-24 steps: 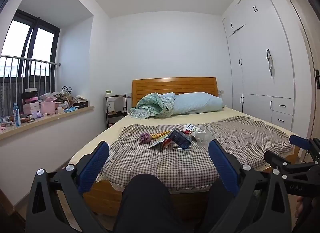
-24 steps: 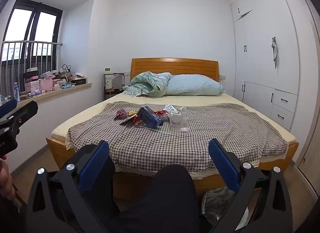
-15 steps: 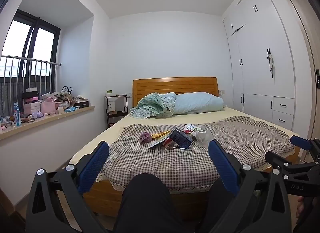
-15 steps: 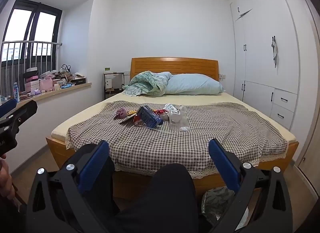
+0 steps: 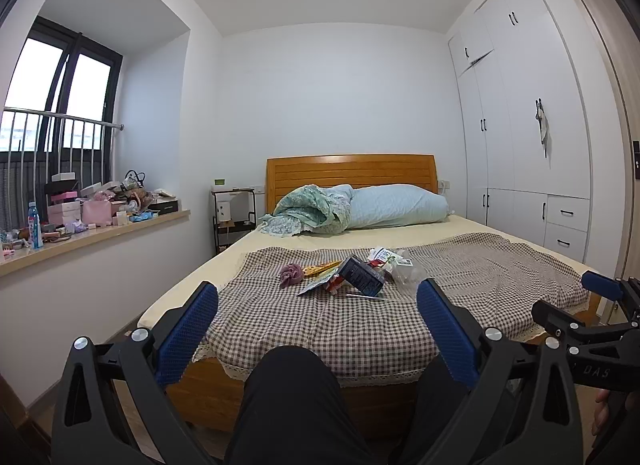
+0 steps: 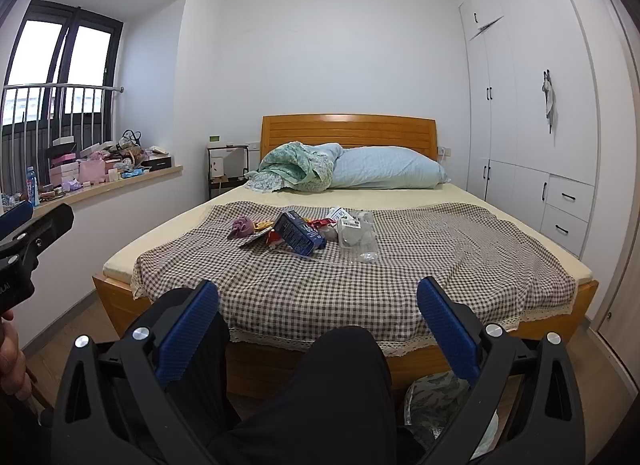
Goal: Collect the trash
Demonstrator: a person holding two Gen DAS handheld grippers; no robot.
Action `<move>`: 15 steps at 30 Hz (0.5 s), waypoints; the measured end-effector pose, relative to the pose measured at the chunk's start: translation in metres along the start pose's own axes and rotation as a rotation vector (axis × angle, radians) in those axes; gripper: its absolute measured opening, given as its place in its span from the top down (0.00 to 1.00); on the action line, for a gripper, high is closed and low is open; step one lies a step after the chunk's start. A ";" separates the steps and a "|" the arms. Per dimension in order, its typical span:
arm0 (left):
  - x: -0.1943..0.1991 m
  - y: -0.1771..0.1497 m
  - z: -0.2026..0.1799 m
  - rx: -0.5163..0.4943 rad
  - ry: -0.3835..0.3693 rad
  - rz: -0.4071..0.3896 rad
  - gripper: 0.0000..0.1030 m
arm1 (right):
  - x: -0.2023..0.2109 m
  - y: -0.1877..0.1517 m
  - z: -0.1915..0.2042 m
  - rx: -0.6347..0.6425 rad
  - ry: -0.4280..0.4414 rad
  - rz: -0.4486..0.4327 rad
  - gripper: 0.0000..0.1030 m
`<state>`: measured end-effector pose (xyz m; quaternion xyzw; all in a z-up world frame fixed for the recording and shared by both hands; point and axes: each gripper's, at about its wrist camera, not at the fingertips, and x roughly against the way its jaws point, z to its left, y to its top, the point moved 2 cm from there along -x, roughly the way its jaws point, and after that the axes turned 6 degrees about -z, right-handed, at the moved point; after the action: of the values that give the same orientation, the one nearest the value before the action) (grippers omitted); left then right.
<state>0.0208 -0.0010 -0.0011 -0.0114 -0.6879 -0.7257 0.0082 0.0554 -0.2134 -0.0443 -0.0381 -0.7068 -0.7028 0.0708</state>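
Setting: a bedroom; a bed point(image 5: 188, 301) with a wooden headboard point(image 6: 348, 131) fills the middle of both views.
Blanket: a checked blanket point(image 6: 400, 277) covers the foot half of the bed.
Trash: a small heap point(image 6: 308, 231) lies on the blanket, mid-bed, towards the headboard side of the cloth.
In the heap: a dark blue box point(image 6: 298, 235), tilted; a clear plastic bag point(image 6: 358, 239) just right of the box; a purple crumpled lump point(image 6: 242, 227) at the left end; red and yellow wrappers between.
Pillow: a pale blue pillow point(image 5: 400, 205) and a bunched green quilt point(image 5: 308, 211) lie against the headboard.
Left hand-held gripper point(image 5: 318, 325): released, jaws wide with nothing between them, short of the foot of the bed, well apart from the heap.
Right hand-held gripper point(image 6: 318, 325): released likewise, wide and empty, also short of the bed's foot.
Person: dark-trousered knees point(image 6: 344, 381) show below both grippers.
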 end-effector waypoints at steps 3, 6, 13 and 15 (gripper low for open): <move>0.000 0.000 -0.001 -0.002 -0.001 -0.002 0.07 | -0.001 0.000 0.000 -0.001 0.000 0.000 0.07; 0.000 -0.001 0.000 -0.003 -0.003 -0.004 0.07 | -0.001 0.000 0.000 0.002 0.001 0.001 0.07; 0.002 -0.002 -0.001 -0.009 -0.005 -0.005 0.07 | -0.002 -0.001 -0.002 0.001 0.002 0.005 0.07; 0.002 -0.002 -0.001 -0.008 -0.005 -0.005 0.07 | -0.002 0.000 -0.002 0.001 0.002 0.004 0.07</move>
<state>0.0189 -0.0020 -0.0033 -0.0117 -0.6851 -0.7283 0.0045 0.0573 -0.2153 -0.0446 -0.0385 -0.7070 -0.7024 0.0728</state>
